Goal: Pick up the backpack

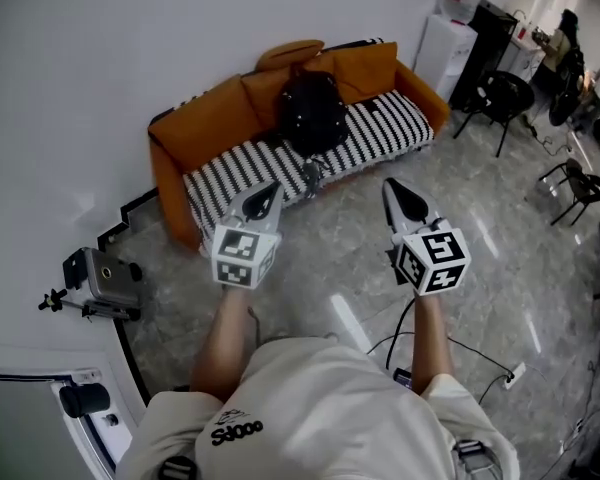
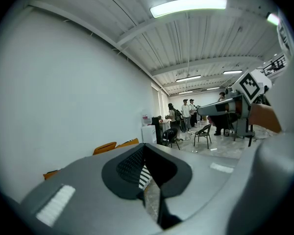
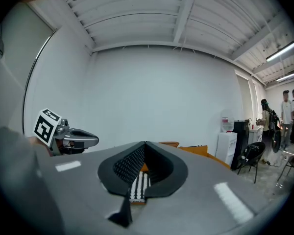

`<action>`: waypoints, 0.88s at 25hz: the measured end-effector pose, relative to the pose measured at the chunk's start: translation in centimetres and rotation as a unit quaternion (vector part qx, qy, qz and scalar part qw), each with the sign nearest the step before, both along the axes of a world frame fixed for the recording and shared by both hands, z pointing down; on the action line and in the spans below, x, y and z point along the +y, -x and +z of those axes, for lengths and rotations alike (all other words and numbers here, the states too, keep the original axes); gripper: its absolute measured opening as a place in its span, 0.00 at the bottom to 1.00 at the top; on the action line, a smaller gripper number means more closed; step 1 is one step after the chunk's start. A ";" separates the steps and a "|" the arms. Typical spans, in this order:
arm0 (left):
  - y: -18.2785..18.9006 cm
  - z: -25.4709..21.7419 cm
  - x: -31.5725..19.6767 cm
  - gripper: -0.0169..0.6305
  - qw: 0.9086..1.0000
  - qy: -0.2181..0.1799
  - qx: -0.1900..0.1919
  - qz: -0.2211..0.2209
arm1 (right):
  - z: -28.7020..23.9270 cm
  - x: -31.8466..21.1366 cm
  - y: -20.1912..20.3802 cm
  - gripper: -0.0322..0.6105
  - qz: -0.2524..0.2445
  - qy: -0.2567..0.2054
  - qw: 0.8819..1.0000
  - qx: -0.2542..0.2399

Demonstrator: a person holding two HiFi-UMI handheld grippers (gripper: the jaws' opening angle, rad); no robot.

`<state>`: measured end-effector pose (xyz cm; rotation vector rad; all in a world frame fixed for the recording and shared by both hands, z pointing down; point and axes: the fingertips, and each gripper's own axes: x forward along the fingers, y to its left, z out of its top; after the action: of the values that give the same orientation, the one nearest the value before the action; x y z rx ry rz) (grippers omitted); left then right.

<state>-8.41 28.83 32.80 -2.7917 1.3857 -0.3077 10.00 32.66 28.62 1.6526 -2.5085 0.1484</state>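
Note:
A black backpack [image 1: 312, 114] stands upright on an orange sofa [image 1: 202, 126] with a black-and-white striped seat, against the white wall. My left gripper [image 1: 269, 192] hangs in the air in front of the sofa's left half, jaws shut and holding nothing. My right gripper [image 1: 398, 188] is level with it to the right, also shut and holding nothing. Both point toward the sofa and are well short of the backpack. In the left gripper view the striped seat [image 2: 145, 176] shows through the jaw notch, and the right gripper [image 2: 220, 107] shows at right. The backpack is hidden in both gripper views.
A camera on a tripod [image 1: 105, 280] stands near the wall at left. Black chairs [image 1: 502, 98] and a white water dispenser [image 1: 446, 52] stand right of the sofa. Cables [image 1: 480, 360] lie on the glossy floor. Several people [image 2: 186, 114] stand far off.

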 end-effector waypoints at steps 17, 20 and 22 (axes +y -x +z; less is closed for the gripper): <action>-3.6 1.4 1.9 0.04 1.000 0.014 -0.005 -0.024 | 3.0 0.4 -3.3 0.05 -0.044 0.032 0.999 -0.006; -4.2 1.6 1.2 0.04 1.000 0.014 -0.005 -0.018 | 3.4 0.2 -3.5 0.05 -0.043 0.036 0.998 -0.004; -4.3 2.0 0.6 0.04 1.000 0.016 -0.003 -0.015 | 3.6 -0.2 -3.4 0.05 -0.042 0.032 0.999 -0.005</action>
<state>-4.12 29.39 34.83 -2.7948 1.4349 -0.3404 13.36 32.47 32.24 1.5247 -2.5464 0.2268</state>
